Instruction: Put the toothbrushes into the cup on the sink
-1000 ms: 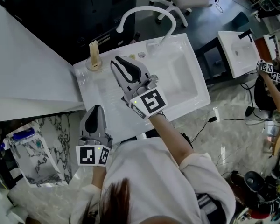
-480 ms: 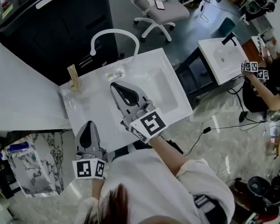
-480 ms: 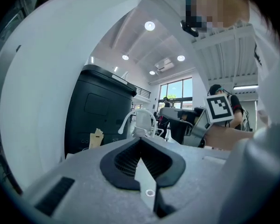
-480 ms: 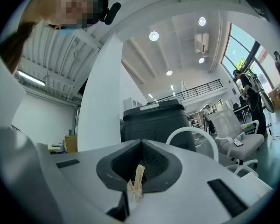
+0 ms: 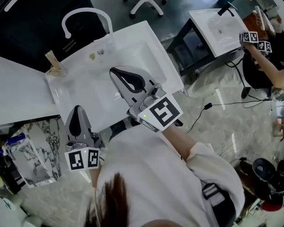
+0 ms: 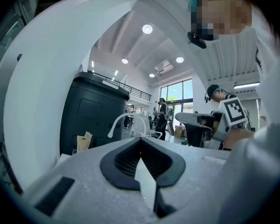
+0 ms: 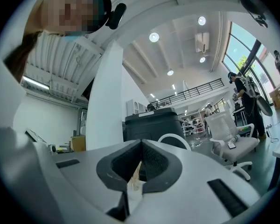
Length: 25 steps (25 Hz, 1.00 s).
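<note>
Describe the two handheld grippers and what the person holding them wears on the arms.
The left gripper and the right gripper are both grey, tapering wedge-shaped shells with black ribbed pads lining the jaws. At its rear each carries a white cube with black square markers and a small green light. No cables show. The person wears a white top with loose white sleeves.

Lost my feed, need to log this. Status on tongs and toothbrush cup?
Left tongs shut, empty. Right tongs shut, empty. Cup on sink corner holds tan handles. Nothing blocking.
</note>
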Each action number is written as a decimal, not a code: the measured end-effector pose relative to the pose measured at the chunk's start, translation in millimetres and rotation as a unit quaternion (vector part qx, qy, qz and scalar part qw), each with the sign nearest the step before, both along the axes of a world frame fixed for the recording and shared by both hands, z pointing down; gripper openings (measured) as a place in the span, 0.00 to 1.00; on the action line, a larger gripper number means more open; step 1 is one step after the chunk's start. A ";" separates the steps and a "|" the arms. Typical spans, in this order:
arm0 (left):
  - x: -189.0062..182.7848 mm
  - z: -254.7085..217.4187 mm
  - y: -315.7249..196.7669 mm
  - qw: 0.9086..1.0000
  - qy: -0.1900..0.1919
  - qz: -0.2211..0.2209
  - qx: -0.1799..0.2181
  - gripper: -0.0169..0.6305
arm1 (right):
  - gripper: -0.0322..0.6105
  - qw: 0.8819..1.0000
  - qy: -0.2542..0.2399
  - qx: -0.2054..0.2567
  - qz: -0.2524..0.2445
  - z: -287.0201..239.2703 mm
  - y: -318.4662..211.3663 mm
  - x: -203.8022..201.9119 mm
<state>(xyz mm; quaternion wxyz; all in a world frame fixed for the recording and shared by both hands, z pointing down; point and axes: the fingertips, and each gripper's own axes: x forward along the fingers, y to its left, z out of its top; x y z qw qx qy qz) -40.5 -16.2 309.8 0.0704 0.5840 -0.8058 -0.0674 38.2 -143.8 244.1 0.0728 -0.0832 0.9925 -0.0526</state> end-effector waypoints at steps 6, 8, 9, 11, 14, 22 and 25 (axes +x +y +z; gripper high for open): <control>25.8 -3.3 0.8 1.000 0.006 -0.018 0.002 0.05 | 0.07 1.000 0.018 -0.016 0.003 20.6 -4.8 49.0; 31.9 -2.3 3.6 1.000 0.008 -0.024 -0.002 0.05 | 0.07 0.999 0.034 -0.024 0.004 32.6 -0.8 61.0; 33.9 -1.3 4.7 1.000 0.011 -0.028 -0.002 0.05 | 0.07 0.999 0.045 -0.029 0.002 39.7 2.3 64.8; 36.7 1.9 6.6 0.999 0.014 -0.039 -0.001 0.05 | 0.07 0.997 0.063 -0.035 -0.007 53.1 10.4 66.7; 43.9 10.4 8.9 0.999 0.016 -0.050 -0.003 0.05 | 0.07 0.997 0.072 -0.033 -0.018 68.1 23.2 64.0; 51.5 24.7 11.5 0.998 0.018 -0.056 -0.022 0.05 | 0.07 0.995 0.087 -0.045 -0.033 94.4 45.3 52.7; 51.8 27.8 8.0 0.998 0.017 -0.052 -0.029 0.05 | 0.07 0.994 0.093 -0.050 -0.034 99.9 49.5 49.1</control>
